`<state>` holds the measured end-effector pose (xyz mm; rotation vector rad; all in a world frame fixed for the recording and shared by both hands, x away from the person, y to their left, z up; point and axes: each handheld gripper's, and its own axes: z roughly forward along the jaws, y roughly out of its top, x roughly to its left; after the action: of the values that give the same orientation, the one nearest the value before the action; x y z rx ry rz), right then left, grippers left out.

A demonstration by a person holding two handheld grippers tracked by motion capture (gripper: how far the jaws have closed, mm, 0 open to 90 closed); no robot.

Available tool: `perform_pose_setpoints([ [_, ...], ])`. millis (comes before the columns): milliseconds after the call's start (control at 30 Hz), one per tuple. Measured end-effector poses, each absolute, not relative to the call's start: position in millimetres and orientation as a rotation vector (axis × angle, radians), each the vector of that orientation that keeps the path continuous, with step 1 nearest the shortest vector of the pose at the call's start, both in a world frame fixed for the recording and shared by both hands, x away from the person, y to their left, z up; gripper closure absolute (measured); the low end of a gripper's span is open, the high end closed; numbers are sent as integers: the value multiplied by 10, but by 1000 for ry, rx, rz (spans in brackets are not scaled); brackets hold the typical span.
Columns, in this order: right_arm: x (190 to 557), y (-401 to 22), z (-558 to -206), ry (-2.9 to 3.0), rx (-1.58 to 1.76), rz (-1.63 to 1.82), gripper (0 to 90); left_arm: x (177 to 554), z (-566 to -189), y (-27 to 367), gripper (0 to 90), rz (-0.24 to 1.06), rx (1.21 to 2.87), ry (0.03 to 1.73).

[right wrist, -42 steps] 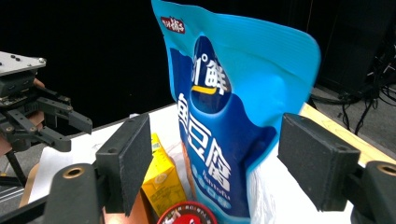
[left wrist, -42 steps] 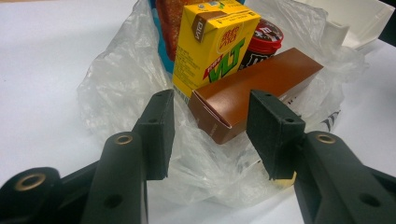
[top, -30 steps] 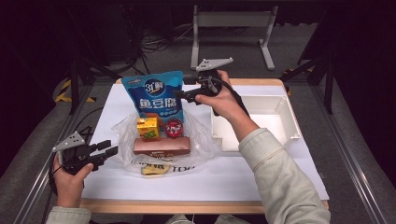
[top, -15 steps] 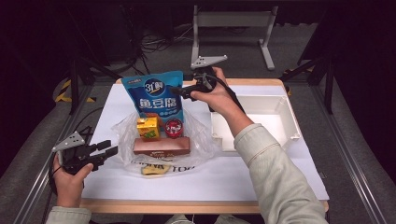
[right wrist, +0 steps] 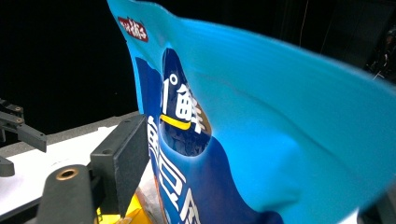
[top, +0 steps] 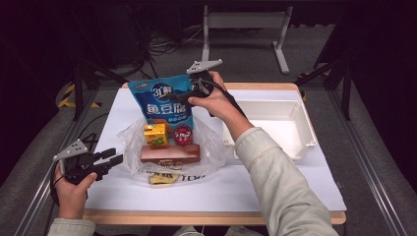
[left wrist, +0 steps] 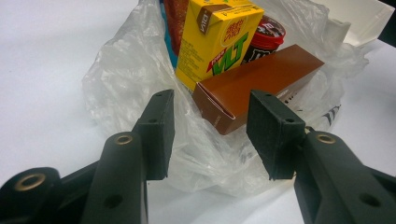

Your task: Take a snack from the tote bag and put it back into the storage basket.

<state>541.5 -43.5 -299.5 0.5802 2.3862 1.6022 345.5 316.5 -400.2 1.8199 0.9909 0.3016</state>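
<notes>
A tall blue snack bag [top: 164, 101] stands upright at the back of a clear plastic bag [top: 211, 147]. In front of it sit a yellow drink carton [top: 156, 135], a red-lidded jar [top: 183, 134] and a long brown box [top: 169, 153]. My right gripper [top: 180, 97] is at the snack bag's upper right edge. In the right gripper view the blue bag [right wrist: 261, 140] lies between the open jaws, close beside the left pad [right wrist: 123, 158]. My left gripper [top: 114, 157] rests open just left of the plastic bag, pointing at the brown box [left wrist: 261, 84] and the carton [left wrist: 219, 42].
A white tray [top: 275, 123] stands to the right of the plastic bag, under my right forearm. A flat yellowish packet [top: 160, 178] lies at the plastic bag's front edge. White table surface [top: 295, 187] stretches in front and to the right.
My right hand has moved left and slightly down, bringing its gripper onto the blue bag's upper edge. The bag and the left gripper have stayed where they were.
</notes>
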Motion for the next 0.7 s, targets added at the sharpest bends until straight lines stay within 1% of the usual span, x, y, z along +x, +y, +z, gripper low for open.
perform_pose_setpoints([
  [600,5475,-312,-3161,2389,527,1576,252,3458,-4016,3160,525,292,1820,999],
  [633,5478,-306,-3169,2388,525,1577,258,3458,-4017,3160,525,293,1820,999],
  [667,5485,-294,-3189,2392,513,1565,286,3459,-4019,3162,525,293,1820,999],
  [700,5485,-294,-3189,2392,513,1565,286,3459,-4019,3162,525,293,1820,999],
])
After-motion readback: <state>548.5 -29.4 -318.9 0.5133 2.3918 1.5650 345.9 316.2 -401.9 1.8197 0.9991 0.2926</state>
